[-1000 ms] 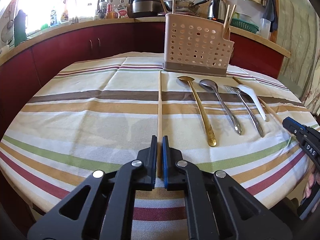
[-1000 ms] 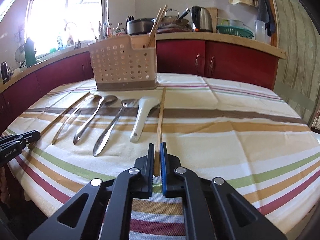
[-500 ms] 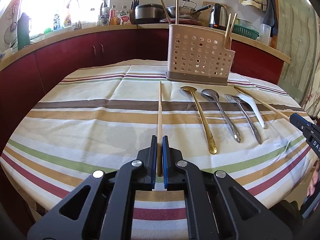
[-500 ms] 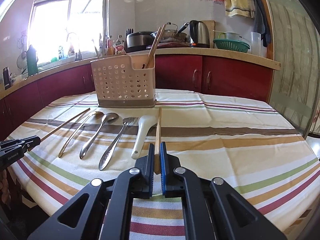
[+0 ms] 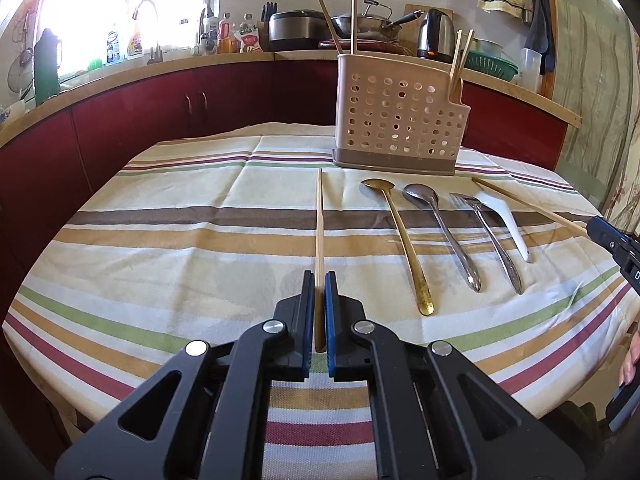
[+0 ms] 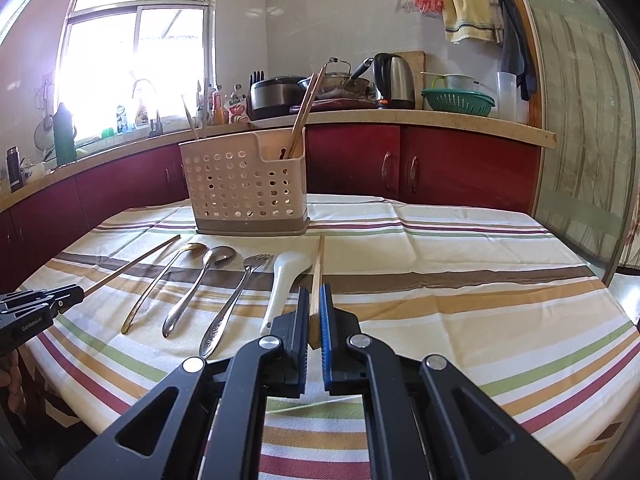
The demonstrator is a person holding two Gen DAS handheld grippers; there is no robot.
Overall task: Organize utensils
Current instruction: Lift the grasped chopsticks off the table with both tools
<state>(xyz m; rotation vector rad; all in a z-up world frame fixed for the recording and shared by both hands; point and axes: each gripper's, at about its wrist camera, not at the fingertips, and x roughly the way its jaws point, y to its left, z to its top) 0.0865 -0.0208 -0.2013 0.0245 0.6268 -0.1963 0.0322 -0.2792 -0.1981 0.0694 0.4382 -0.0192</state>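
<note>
Two wooden chopsticks are in my grip at this moment, one in each pair of tongs. My left tongs are clamped on the near end of a pale bamboo chopstick whose far tip reaches toward the rack; whether that tip touches the striped tablecloth on the worktop I cannot tell. My right tongs are likewise closed tight on a second bamboo chopstick, which runs just beside the white plastic rice spoon.

Beyond the tongs, four utensils lie in a row on the cloth, untouched: a long gold-coloured metal spoon, a silver steel spoon, a silver steel fork and the white rice spoon, with its bowl next to the fork's head. All of them have their handles toward me.

Farther off stands the beige perforated plastic utensil rack on its brown base, at the far side of the worktop. Two chopsticks stand in its taller end and two more in its lower corner compartment, so I judge that four are already sorted.

By my reckoning the job is under halfway: the two chopsticks I hold have yet to go into the rack, and the two spoons, the fork and the rice spoon all remain. Behind the rack the kitchen counter plays no part.
</note>
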